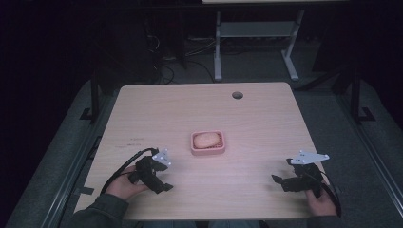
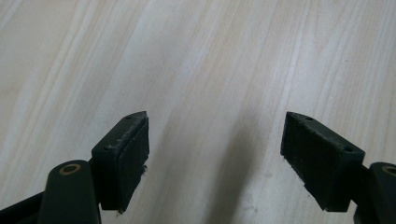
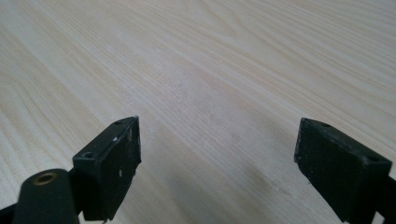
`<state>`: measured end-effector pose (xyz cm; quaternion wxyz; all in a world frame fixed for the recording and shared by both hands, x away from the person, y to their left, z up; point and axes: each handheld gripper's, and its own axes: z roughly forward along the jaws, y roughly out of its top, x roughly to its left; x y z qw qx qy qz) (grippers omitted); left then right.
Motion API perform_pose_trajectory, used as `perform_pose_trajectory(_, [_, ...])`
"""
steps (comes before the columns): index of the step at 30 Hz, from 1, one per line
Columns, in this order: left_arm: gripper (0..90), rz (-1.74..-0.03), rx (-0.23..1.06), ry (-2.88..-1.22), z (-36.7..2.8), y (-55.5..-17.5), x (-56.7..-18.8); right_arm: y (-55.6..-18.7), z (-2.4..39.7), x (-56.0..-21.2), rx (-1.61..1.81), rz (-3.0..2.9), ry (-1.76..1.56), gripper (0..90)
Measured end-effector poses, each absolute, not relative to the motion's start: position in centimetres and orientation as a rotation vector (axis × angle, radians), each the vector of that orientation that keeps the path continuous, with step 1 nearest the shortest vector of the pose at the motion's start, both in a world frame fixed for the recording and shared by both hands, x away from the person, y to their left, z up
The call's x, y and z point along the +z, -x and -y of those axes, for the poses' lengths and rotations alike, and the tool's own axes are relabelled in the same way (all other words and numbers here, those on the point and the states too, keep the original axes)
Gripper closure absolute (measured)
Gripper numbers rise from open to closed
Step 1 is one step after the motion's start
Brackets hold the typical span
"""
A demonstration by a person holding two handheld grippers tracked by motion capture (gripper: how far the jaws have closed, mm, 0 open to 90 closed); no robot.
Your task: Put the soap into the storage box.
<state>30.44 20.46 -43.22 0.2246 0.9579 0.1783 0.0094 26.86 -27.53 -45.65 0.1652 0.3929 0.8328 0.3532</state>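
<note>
Nothing started yet, by the look of it: pink dish [image 1: 207,143] sits untouched near the table's [image 1: 157,109] centre, a bit toward the near edge, w/ a tan rounded lump, maybe bread or soap [image 1: 206,139], lying inside it. Can't tell which. Both grippers are well apart from the dish, so everything is left: reach in, grasp, move. Left gripper [image 1: 161,186] rests near the near-left corner, held by a hand [image 1: 124,186] w/ a sleeve coming in from the near edge; its cable loops back toward the left edge. Right gripper [image 1: 281,180] sits near the near-right corner, in the other hand [image 1: 321,202], tips aimed inward toward the table's middle. In the left gripper view [image 2: 215,140] jaws stand wide apart, nothing between them but bare wood grain, pads [image 2: 133,156] hovering just over the top; can't say if they touch it. Same in the right gripper view [image 3: 217,161]: jaws spread wide, empty, bare wood below. My read: either side could go for the dish, roughly equal reach; jaws are already wide enough that no more opening looks needed before the approach.
</note>
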Motion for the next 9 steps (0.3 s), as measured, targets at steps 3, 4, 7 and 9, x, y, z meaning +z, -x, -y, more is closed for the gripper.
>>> perform_pose_trajectory(3, [23.5, -0.498, 0.030, -2.637, -20.9, -29.9, -43.4, -26.9, 27.5, -45.7, 1.010, -2.372, -1.121, 14.1])
perform_pose_trajectory(4, [23.5, -0.495, 0.034, -2.636, -21.1, -29.8, -43.4, -26.8, 27.5, -45.7, 1.009, -2.371, -1.121, 14.1])
perform_pose_trajectory(7, [23.3, -0.515, 0.044, -2.615, -21.7, -29.2, -43.3, -26.8, 27.6, -45.7, 1.012, -2.371, -1.123, 14.1])
perform_pose_trajectory(9, [23.2, -0.525, 0.054, -2.607, -22.0, -28.9, -43.3, -26.8, 27.6, -45.7, 1.013, -2.371, -1.123, 14.1])
